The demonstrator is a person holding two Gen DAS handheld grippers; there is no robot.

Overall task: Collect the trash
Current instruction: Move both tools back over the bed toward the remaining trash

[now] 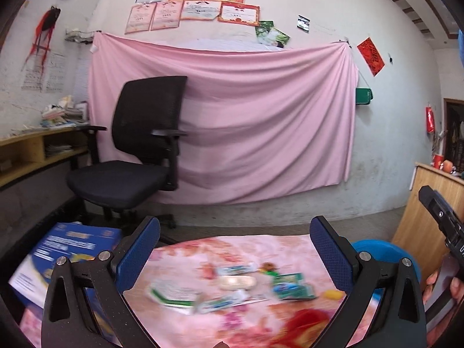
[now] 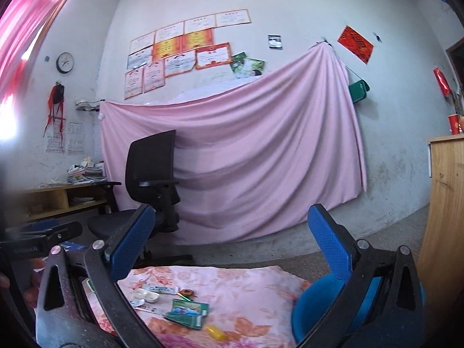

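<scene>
- Left claw (image 1: 235,242), in its own view, stood released: we saw its blue pads (image 1: 139,256) spread wide with nothing between them, hanging above the floral cloth (image 1: 261,249).
- We found the trash scattered on that cloth, much of it blurred: a green packet (image 1: 293,287), a white tube (image 1: 236,269), a pale oval case (image 1: 236,282), another tube (image 1: 223,303), a white-and-green wrapper (image 1: 171,293) and a small yellow piece (image 1: 332,293).
- We noted a blue basin (image 1: 380,249) just beyond the right-hand finger, at the cloth's right edge, and a blue box (image 1: 72,246) to the left.
- Behind stood a black chair (image 1: 136,150) before a pink sheet (image 1: 246,121) on the wall.
- At the far right edge we saw the right claw (image 1: 443,217) from the side, with a hand (image 1: 443,287) under it; its spread could not be told there.

- Right claw (image 2: 232,232), in its own view, was likewise released, pads (image 2: 327,237) far apart and empty, above the cloth (image 2: 255,284).
- We saw the packet (image 2: 187,313) lying near the cloth's middle, the yellow piece (image 2: 215,332) just beside it, the tube (image 2: 162,289) and the case (image 2: 146,295) further left.
- The basin (image 2: 307,310) sat touching the cloth's right edge, partly hidden by the right-hand finger.
- A wooden cabinet (image 2: 446,217) stood at the right.
</scene>
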